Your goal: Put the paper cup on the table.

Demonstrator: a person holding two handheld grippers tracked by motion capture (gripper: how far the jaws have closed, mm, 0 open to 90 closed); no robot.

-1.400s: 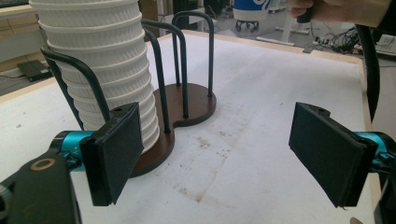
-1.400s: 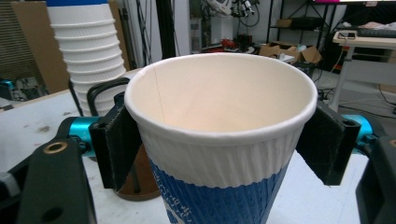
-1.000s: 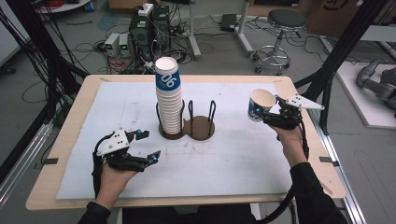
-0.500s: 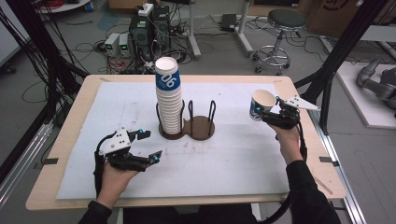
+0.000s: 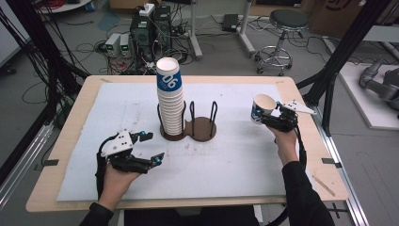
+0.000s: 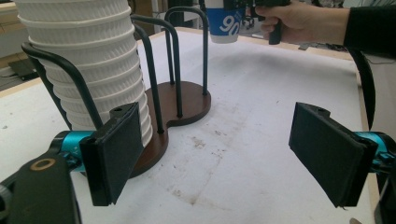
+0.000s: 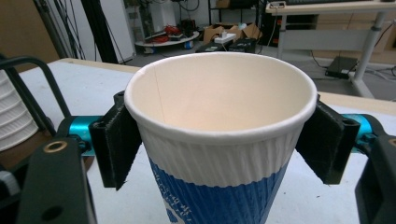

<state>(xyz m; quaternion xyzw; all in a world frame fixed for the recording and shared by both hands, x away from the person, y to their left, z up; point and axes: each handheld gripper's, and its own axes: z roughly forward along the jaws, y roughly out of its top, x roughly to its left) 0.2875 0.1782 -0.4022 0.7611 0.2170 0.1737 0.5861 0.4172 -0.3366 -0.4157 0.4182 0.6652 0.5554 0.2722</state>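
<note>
The high view looks forward and down over the whole table (image 5: 226,165). The left gripper view sits low and close, facing the cup stack (image 6: 88,65) and rack (image 6: 180,100). The right gripper view looks closely into the held cup (image 7: 219,135), the stack at its left edge

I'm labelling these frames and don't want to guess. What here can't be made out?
- Base of the ribbed white-and-blue paper cup: cut off by the bottom edge of the right gripper view.
- Number of cups in the tall white paper cup stack: too small in the high view; its top is cropped in the left gripper view.
- Left side of the brown two-slot wire cup holder: hidden behind the stack.
</note>
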